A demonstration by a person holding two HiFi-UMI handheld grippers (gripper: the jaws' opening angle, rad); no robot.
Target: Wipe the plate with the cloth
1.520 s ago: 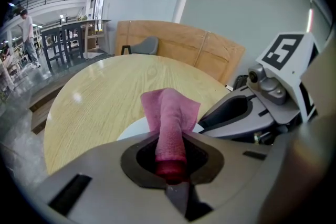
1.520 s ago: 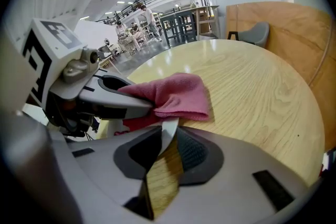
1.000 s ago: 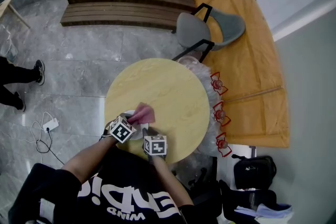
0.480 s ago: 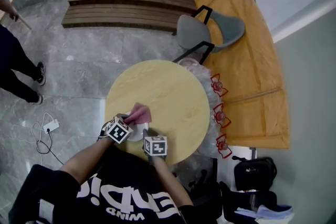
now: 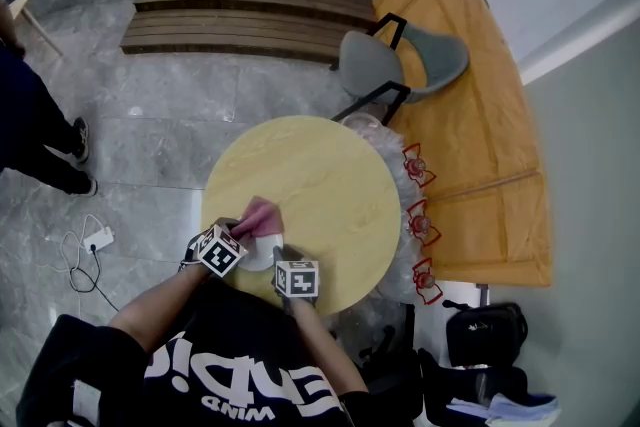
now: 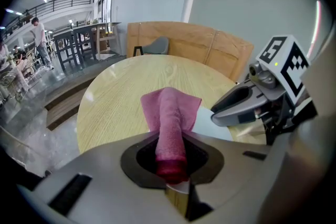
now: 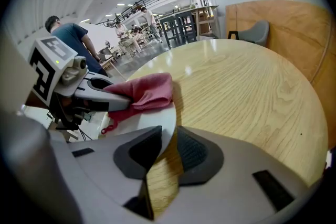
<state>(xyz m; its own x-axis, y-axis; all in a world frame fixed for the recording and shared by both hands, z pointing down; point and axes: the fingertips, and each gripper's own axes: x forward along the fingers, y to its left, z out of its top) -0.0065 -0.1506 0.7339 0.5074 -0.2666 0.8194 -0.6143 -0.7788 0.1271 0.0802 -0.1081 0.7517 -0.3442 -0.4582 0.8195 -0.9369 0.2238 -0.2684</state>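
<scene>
A white plate (image 5: 262, 255) lies at the near left edge of the round wooden table (image 5: 330, 175). My right gripper (image 7: 163, 150) is shut on the plate's (image 7: 149, 120) near rim, which runs between its two pads. My left gripper (image 6: 171, 164) is shut on a pink cloth (image 6: 169, 118), folded into a roll that spreads out over the plate (image 6: 212, 124). In the head view the cloth (image 5: 262, 213) rests on the plate's far side, ahead of the left gripper (image 5: 234, 237). The right gripper (image 5: 291, 261) sits just right of it.
A grey chair (image 5: 400, 55) stands beyond the table and a wooden bench (image 5: 240, 10) farther back. Red-trimmed objects (image 5: 418, 215) hang along the table's right edge. A person's legs (image 5: 35, 130) are at the left, with a power strip and cable (image 5: 95, 237) on the floor.
My left gripper has drawn the cloth a little to the left over the plate. The right gripper has kept still. The person at the left has stepped closer.
</scene>
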